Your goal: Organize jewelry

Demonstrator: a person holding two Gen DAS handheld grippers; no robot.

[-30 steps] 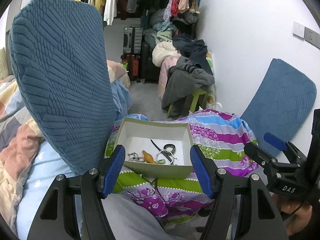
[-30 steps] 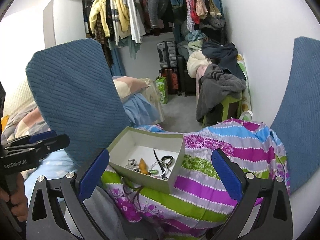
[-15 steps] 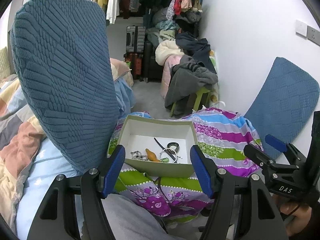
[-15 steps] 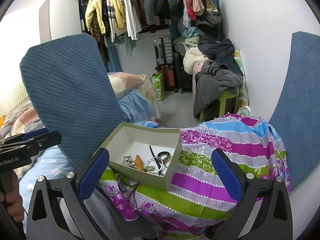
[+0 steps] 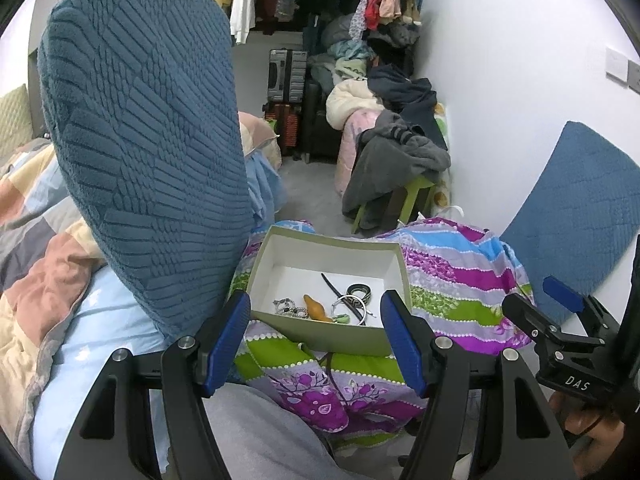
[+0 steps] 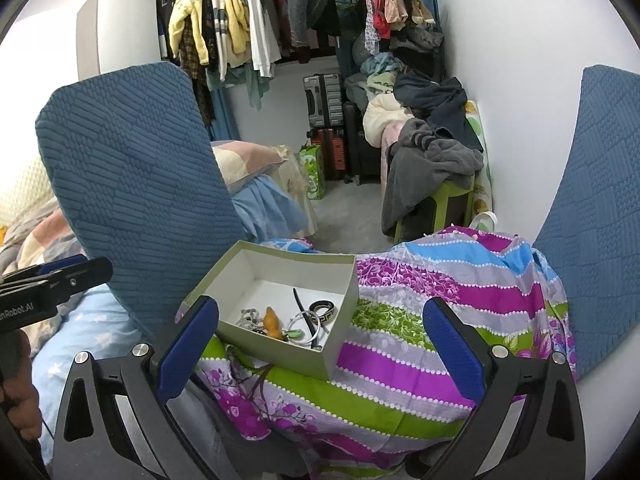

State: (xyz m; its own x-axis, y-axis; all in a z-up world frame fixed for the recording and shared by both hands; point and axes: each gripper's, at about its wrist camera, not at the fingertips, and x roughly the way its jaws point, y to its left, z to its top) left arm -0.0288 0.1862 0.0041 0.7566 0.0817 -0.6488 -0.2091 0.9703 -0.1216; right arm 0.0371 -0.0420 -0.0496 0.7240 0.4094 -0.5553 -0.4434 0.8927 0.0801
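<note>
An open green box (image 5: 334, 338) (image 6: 276, 352) with a white inside sits on a striped colourful cloth (image 5: 460, 276) (image 6: 420, 312). In it lie a silver chain (image 5: 288, 307) (image 6: 248, 318), an orange pendant (image 5: 315, 308) (image 6: 272, 322), bangles (image 5: 351, 305) (image 6: 306, 326), a dark patterned ring (image 5: 361, 292) (image 6: 323, 307) and a thin black stick (image 5: 334, 286). My left gripper (image 5: 316, 338) is open and empty, just in front of the box. My right gripper (image 6: 320, 344) is open and empty, held wide before the box; it also shows in the left wrist view (image 5: 560, 320).
A blue quilted cushion (image 5: 148, 168) (image 6: 136, 184) stands upright left of the box, another (image 5: 580, 208) (image 6: 600, 200) leans on the right wall. Bedding (image 5: 40, 280) lies left. Suitcases (image 6: 326, 100), piled clothes (image 6: 432, 148) on a green stool and hanging garments (image 6: 240, 28) fill the back.
Both grippers have tilted down and edged slightly closer to the box, so it sits higher and larger in view. Both stay open and empty.
</note>
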